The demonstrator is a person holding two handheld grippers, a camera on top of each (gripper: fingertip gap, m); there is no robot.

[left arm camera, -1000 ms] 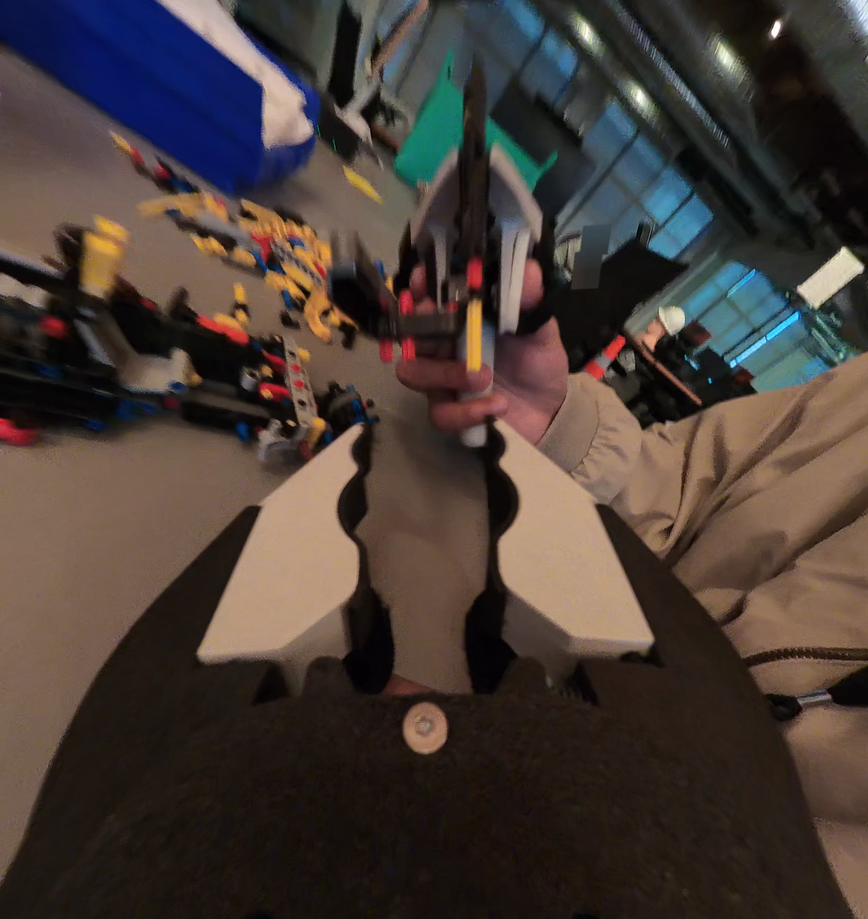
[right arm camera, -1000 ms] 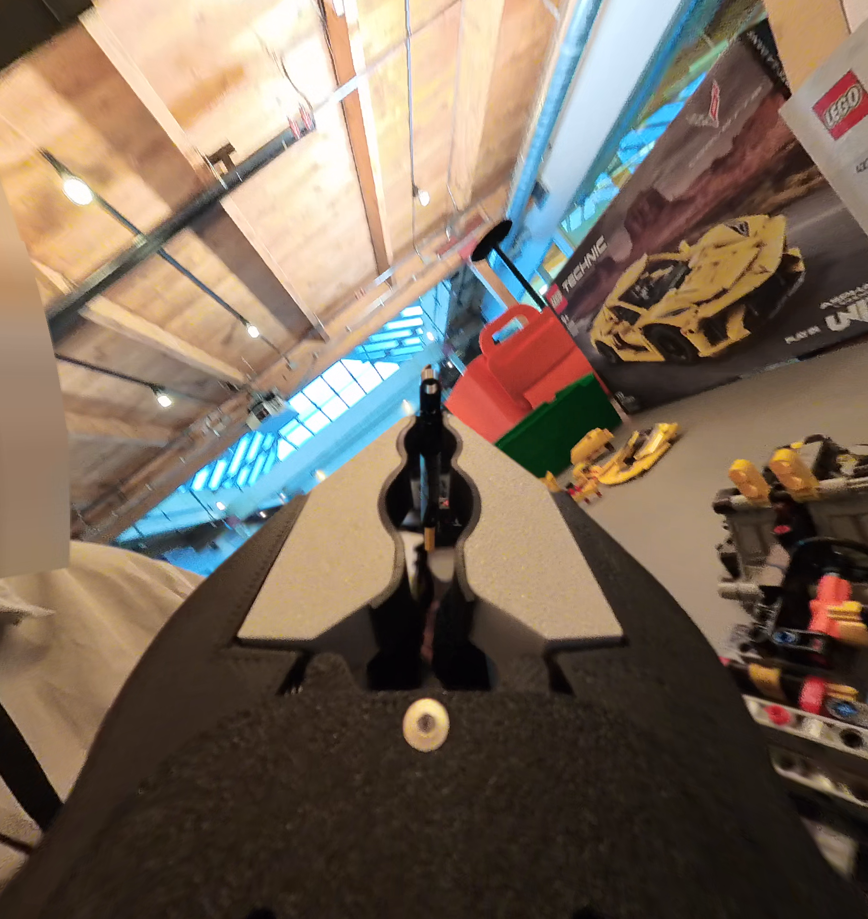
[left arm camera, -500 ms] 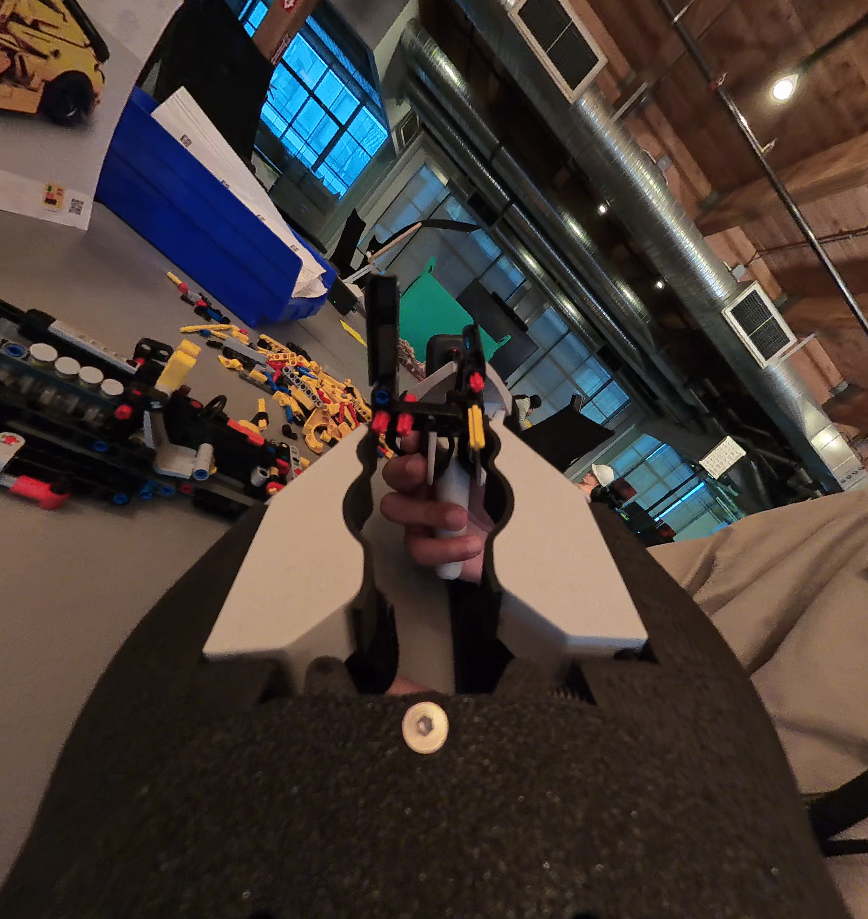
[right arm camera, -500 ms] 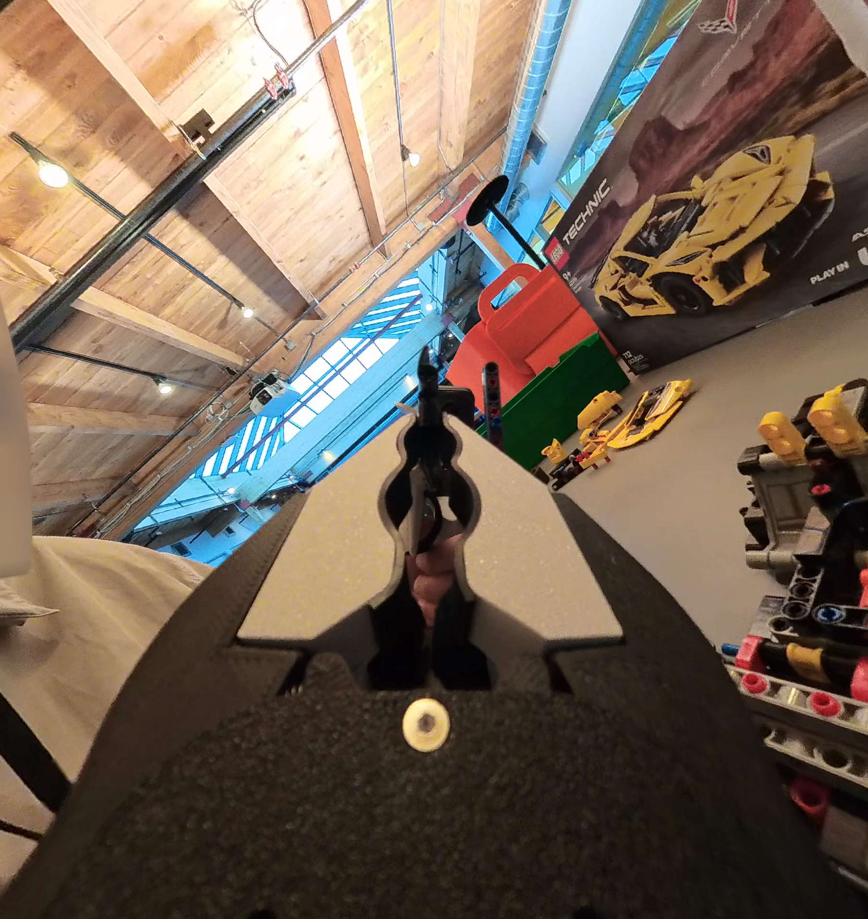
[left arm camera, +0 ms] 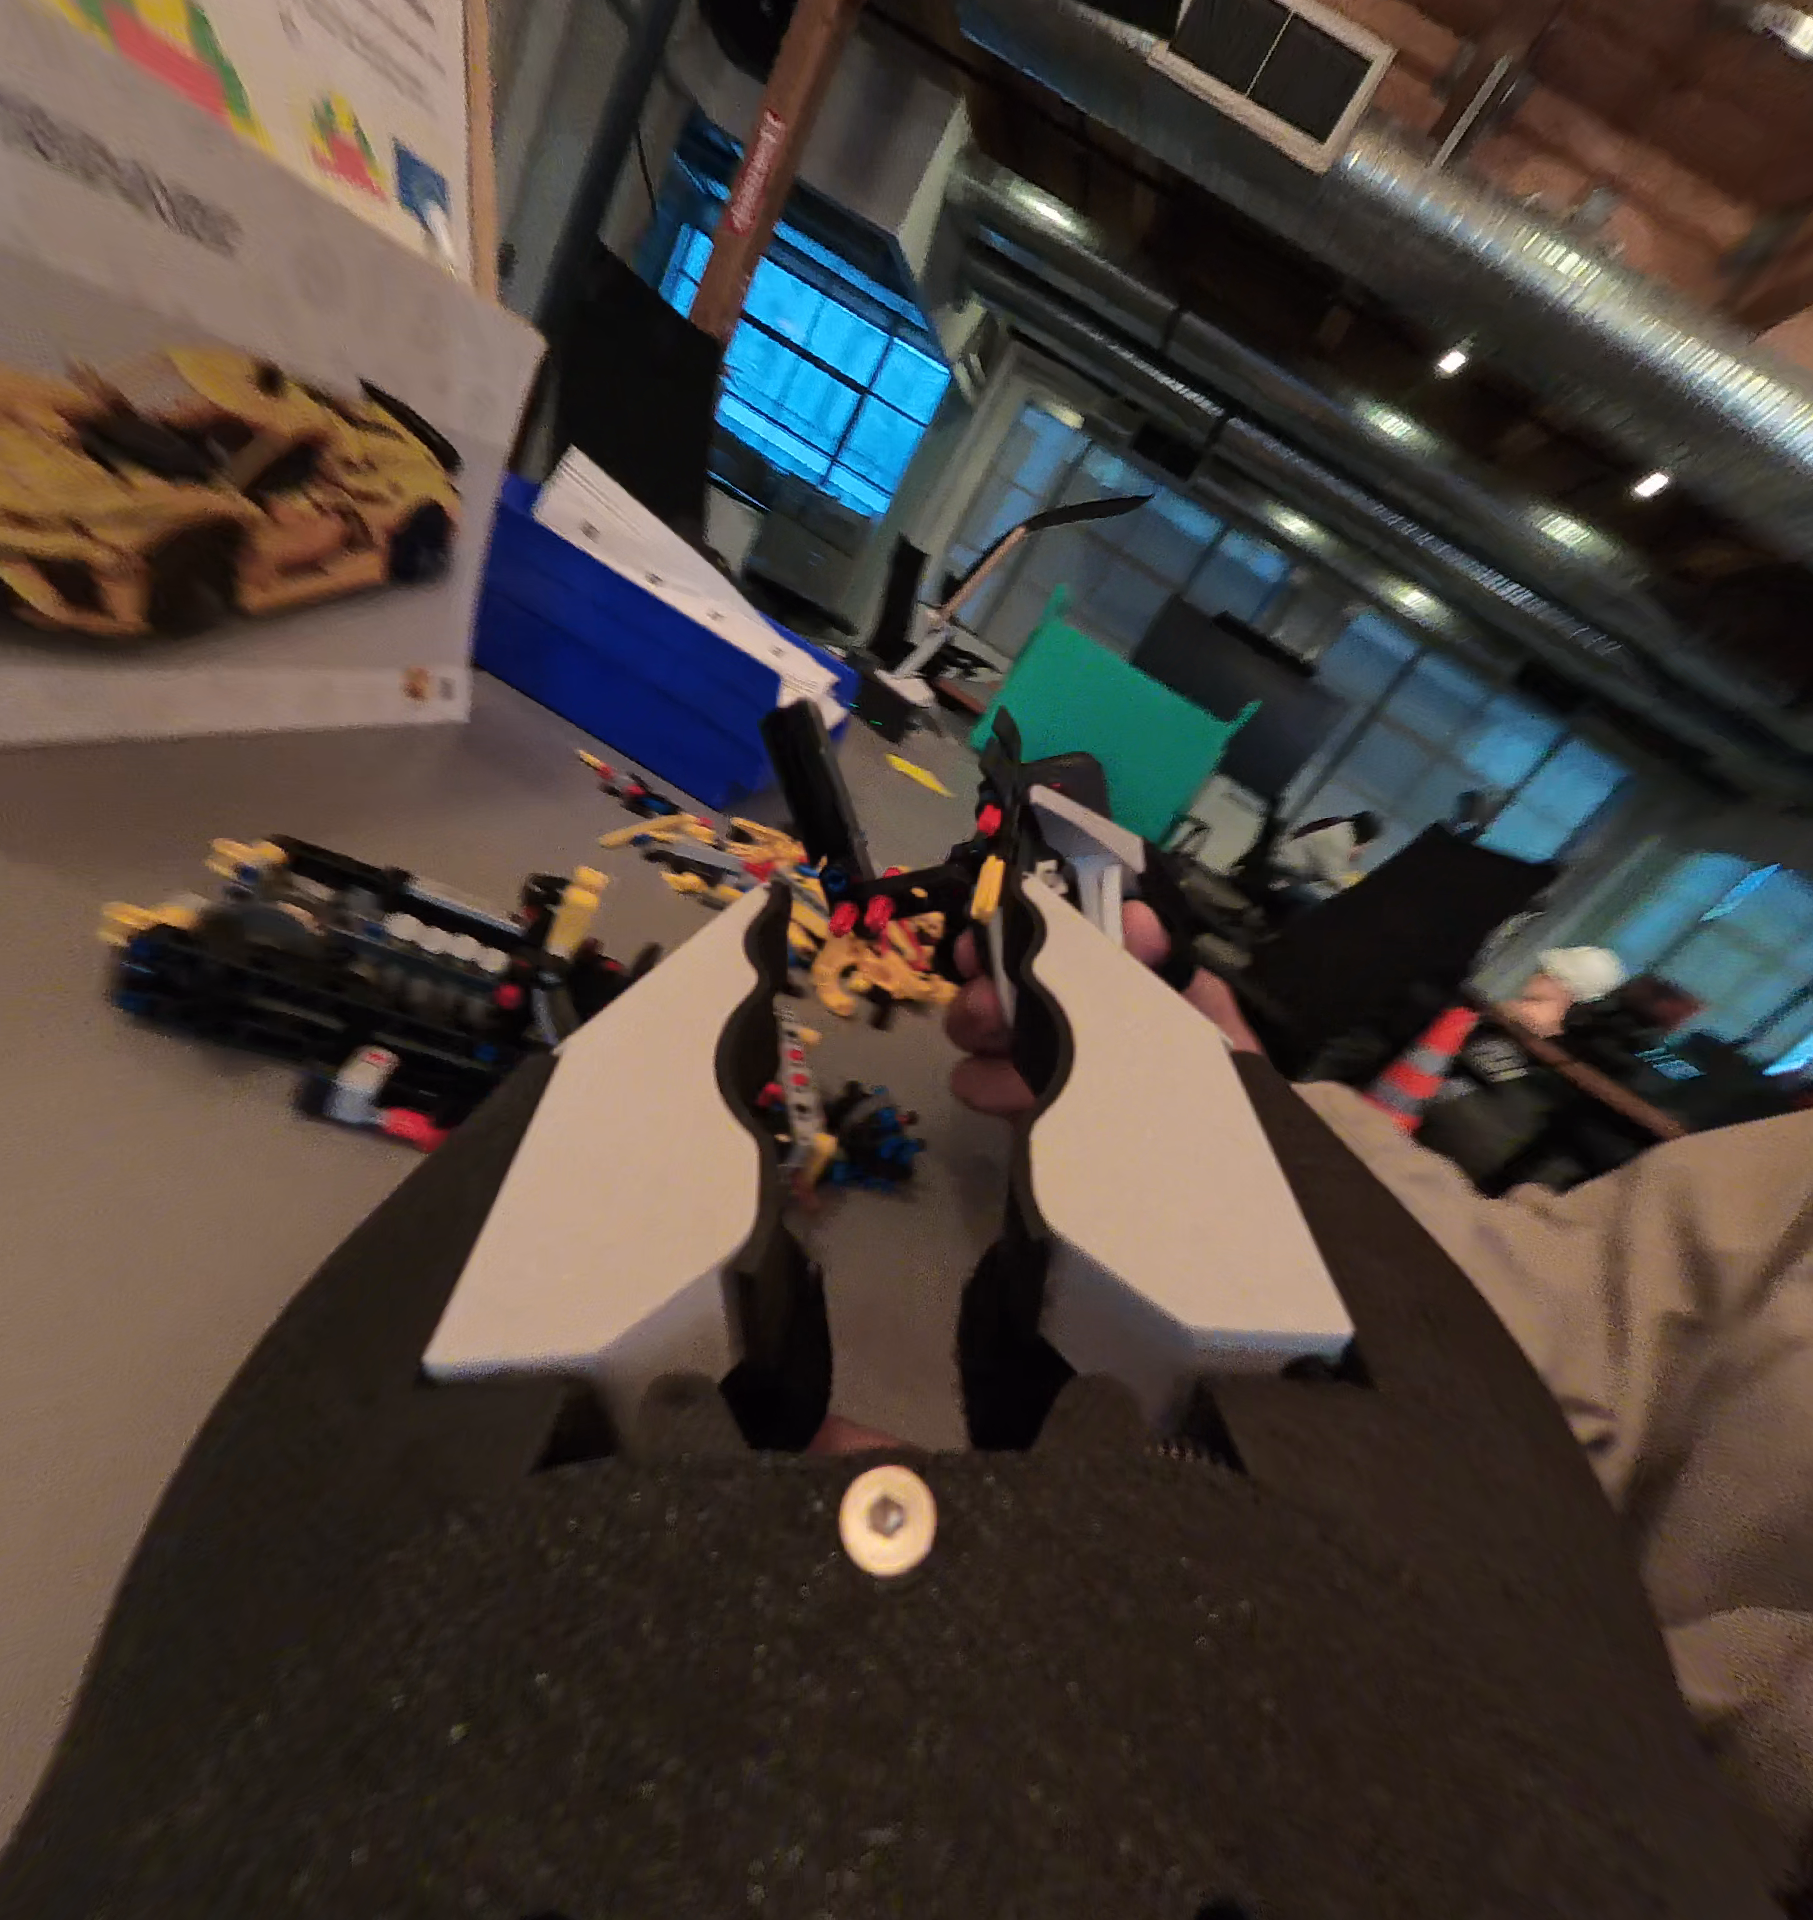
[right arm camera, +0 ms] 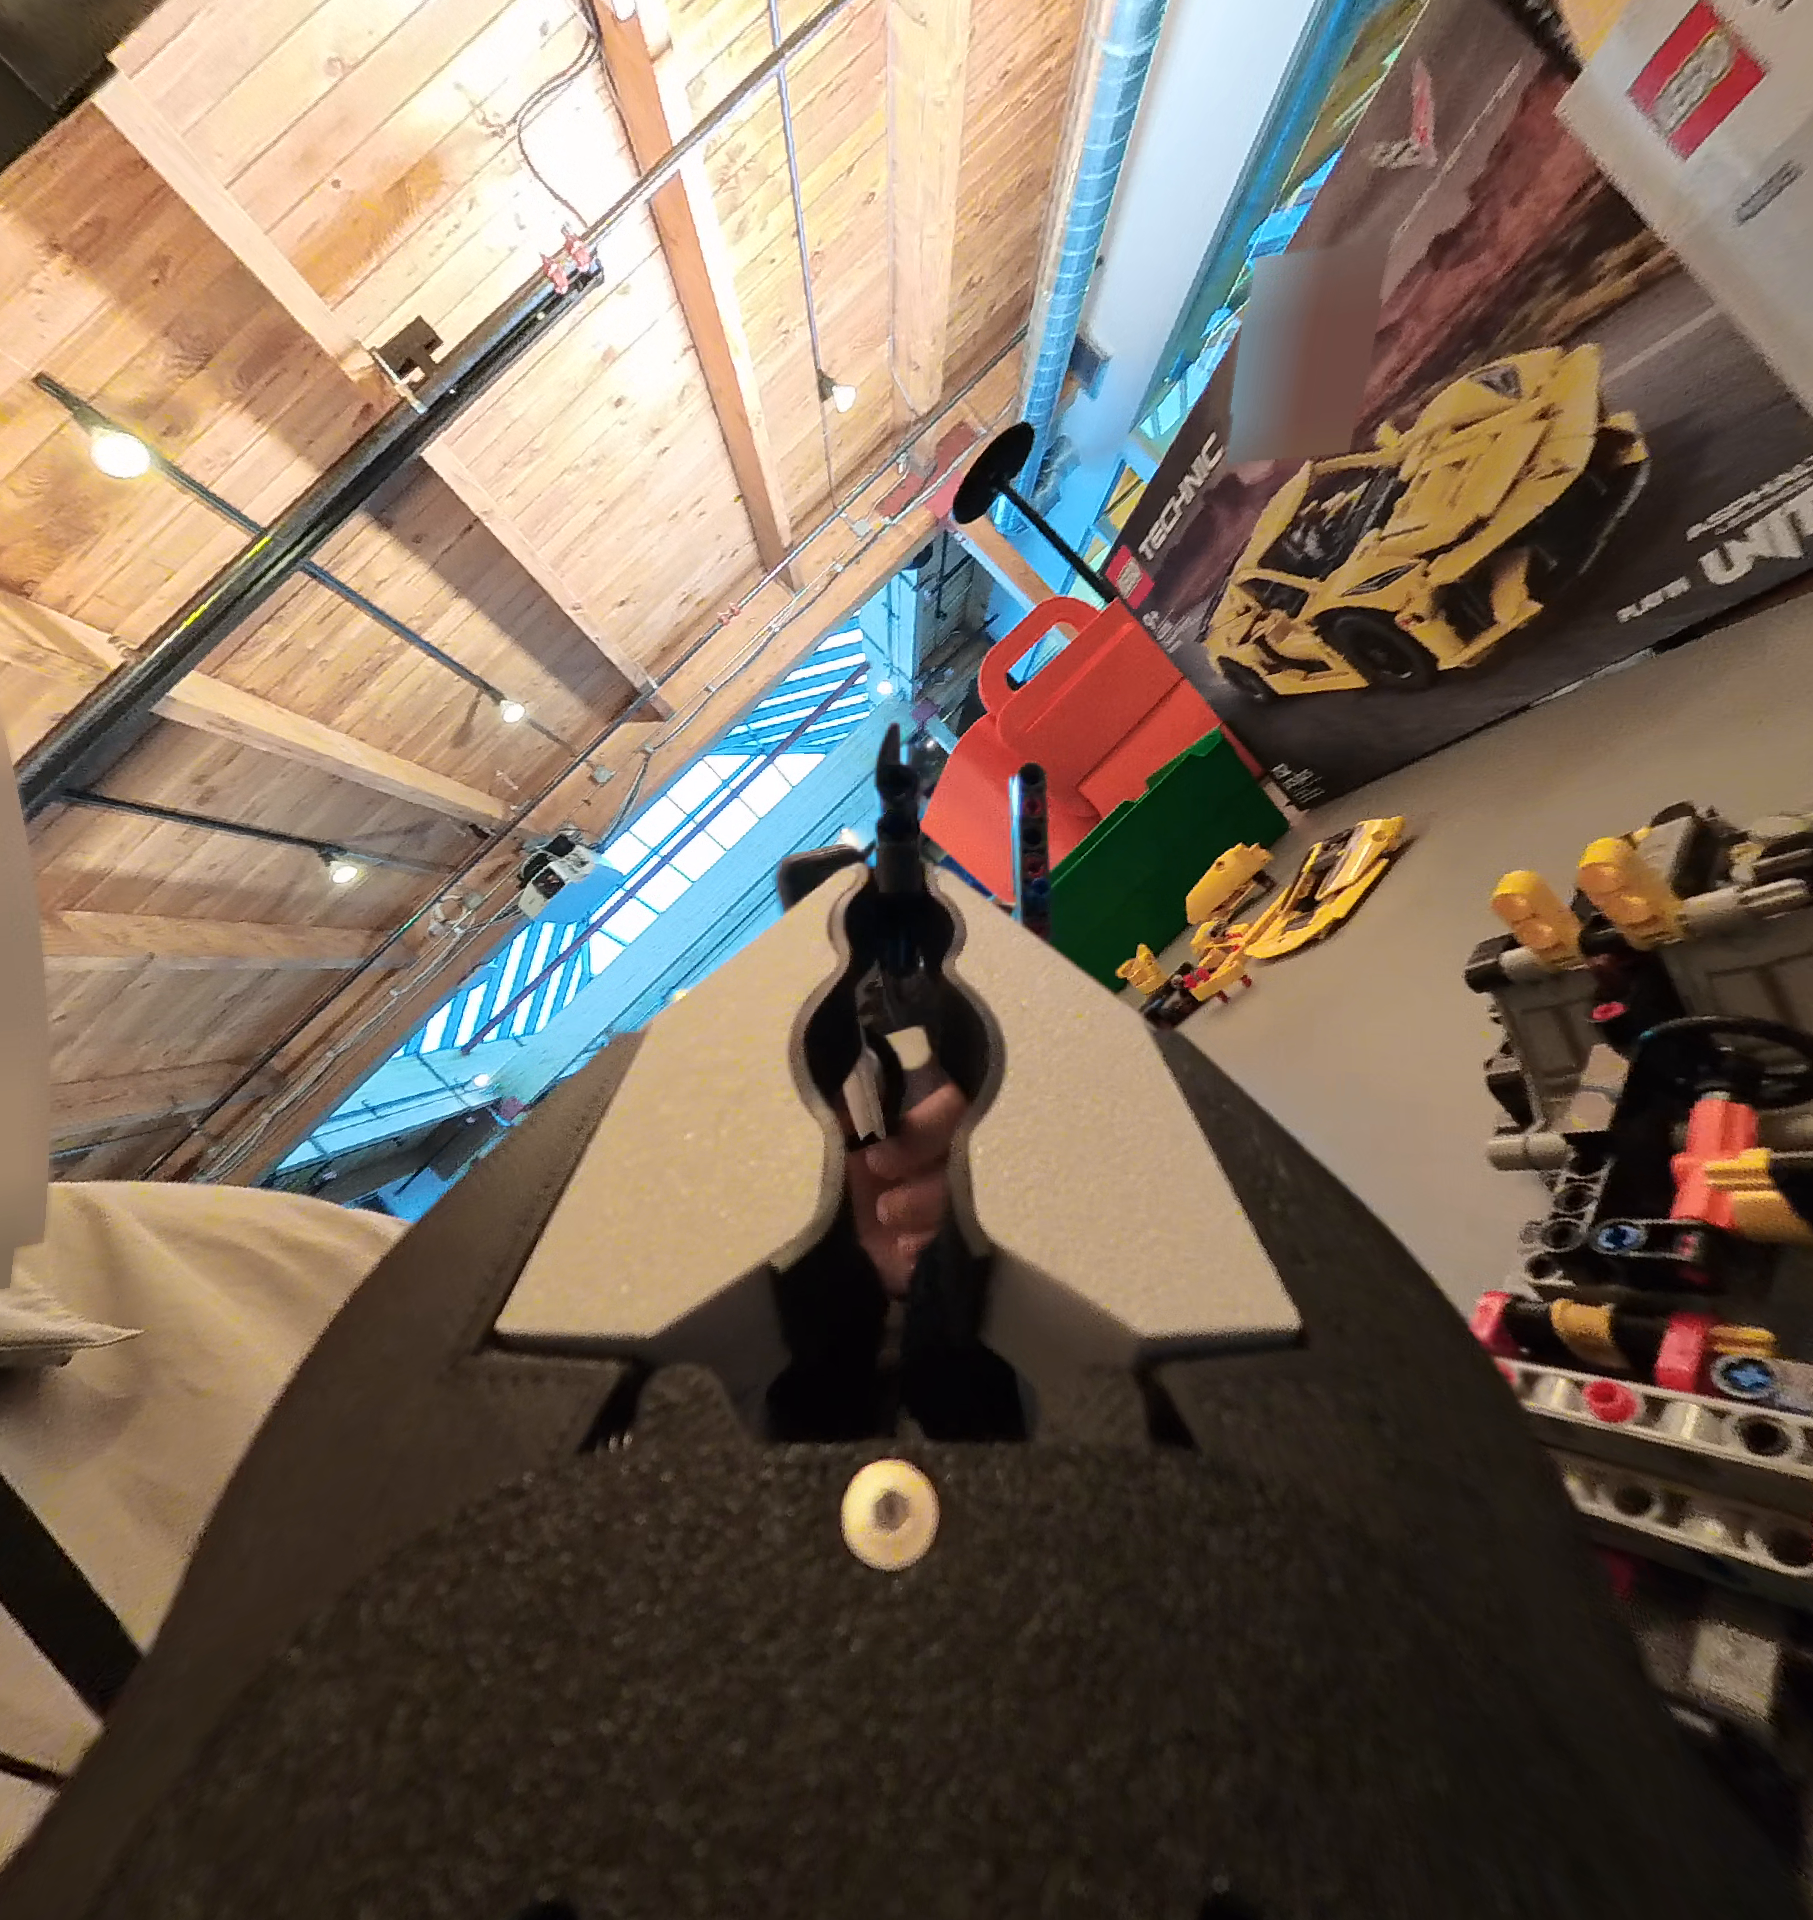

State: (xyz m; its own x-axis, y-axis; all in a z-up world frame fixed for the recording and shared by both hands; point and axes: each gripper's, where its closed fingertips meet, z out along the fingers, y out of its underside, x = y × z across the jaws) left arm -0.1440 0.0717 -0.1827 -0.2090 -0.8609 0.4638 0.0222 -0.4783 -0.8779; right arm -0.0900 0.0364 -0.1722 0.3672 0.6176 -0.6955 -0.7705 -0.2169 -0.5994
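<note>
Right tongs (right arm camera: 897, 914) pinched on a small black brick assembly (right arm camera: 894, 831), held upright. Left tongs (left arm camera: 891, 914) spread, nothing gripped, assembly (left arm camera: 912, 883) just beyond their tips. Loose yellow parts (left arm camera: 860, 966) seen beyond it on the bench (left arm camera: 154, 1195).

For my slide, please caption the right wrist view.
Right gripper shut on a small black brick assembly, raised beside the toy car chassis.
</note>
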